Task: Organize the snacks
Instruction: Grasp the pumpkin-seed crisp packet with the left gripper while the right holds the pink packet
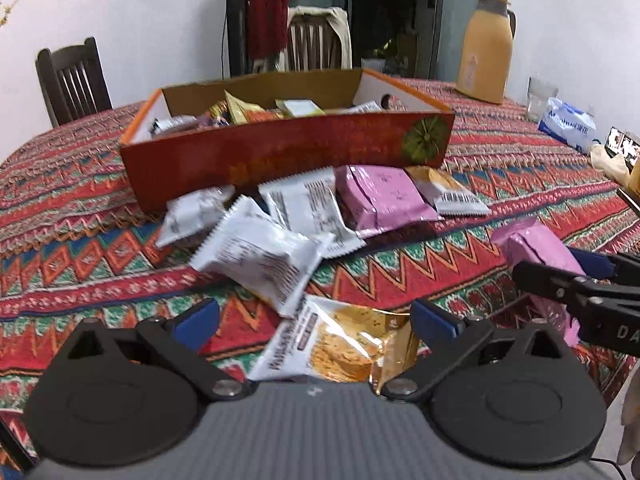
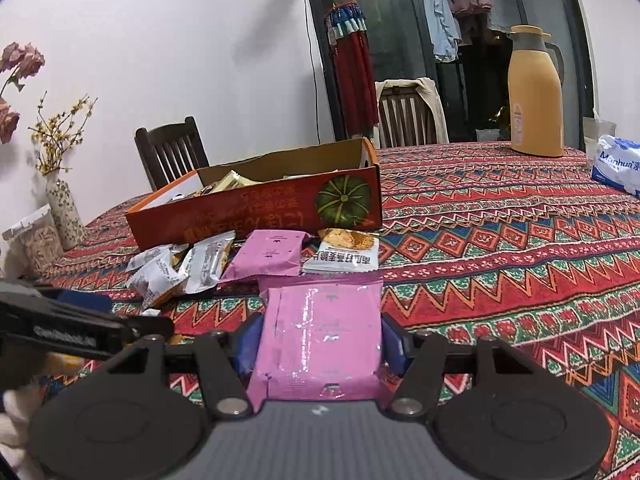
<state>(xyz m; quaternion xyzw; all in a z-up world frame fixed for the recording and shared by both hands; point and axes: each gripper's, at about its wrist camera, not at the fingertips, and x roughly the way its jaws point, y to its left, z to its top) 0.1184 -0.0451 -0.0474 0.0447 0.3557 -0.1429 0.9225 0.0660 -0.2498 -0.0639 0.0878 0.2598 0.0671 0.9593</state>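
An orange cardboard box (image 1: 280, 152) with several snacks inside stands on the patterned tablecloth; it also shows in the right wrist view (image 2: 256, 216). In front of it lie white snack packets (image 1: 256, 256), a pink packet (image 1: 380, 196) and an orange-and-white packet (image 1: 452, 192). My left gripper (image 1: 316, 322) is open, its fingers on either side of a gold-and-white snack packet (image 1: 336, 348) on the table. My right gripper (image 2: 320, 340) is shut on a pink snack packet (image 2: 320, 340), held above the table; it also shows at the right of the left wrist view (image 1: 536, 248).
A yellow thermos jug (image 2: 534, 96) stands at the far right of the table, with a tissue pack (image 2: 618, 164) beside it. A flower vase (image 2: 64, 208) stands at the left edge. Wooden chairs (image 2: 172, 152) stand behind the table.
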